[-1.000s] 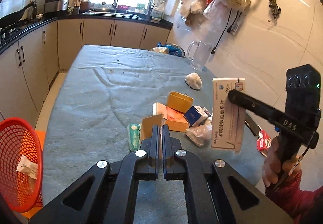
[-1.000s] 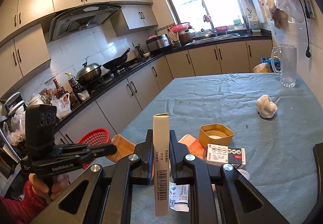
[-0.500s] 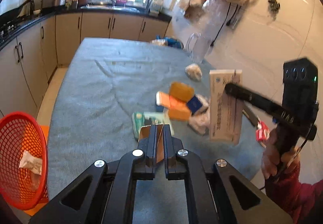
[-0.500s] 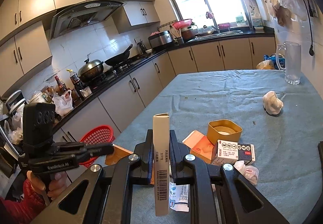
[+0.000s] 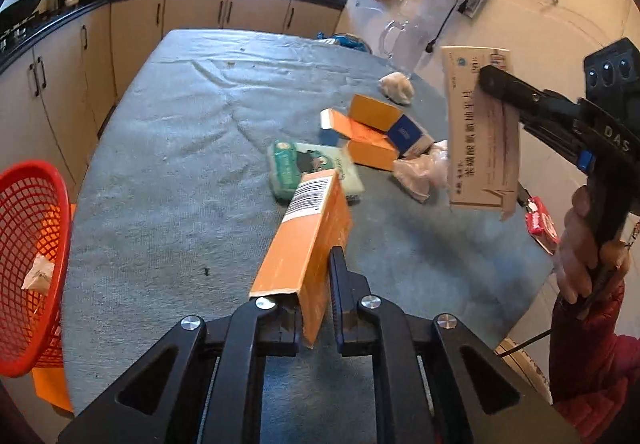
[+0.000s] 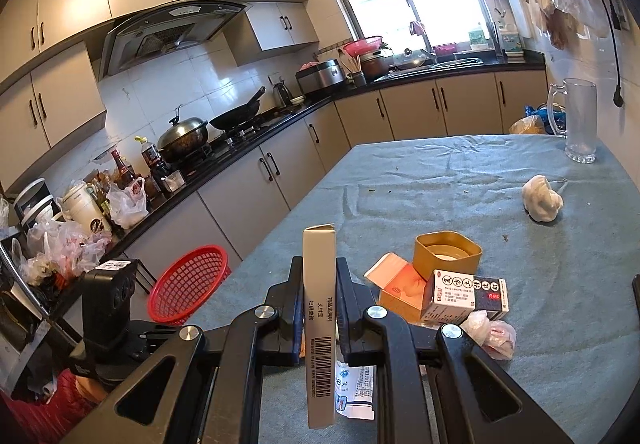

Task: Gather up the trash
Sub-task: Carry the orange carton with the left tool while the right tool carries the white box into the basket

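Right up close in the left wrist view, the left gripper has its jaws pinched shut on the open end of an orange carton, which tilts up off the blue-grey tablecloth with its barcode end pointing away. Just past that sits a green tissue pack, then a heap of orange boxes with a blue-and-white box and a crumpled plastic wrapper. Off to the right, the right gripper is clamped tight on a tall white medicine box, held upright above the table. Down at the left edge, a red mesh basket sits beside the table. Further back there's a wad of white tissue and a glass mug.
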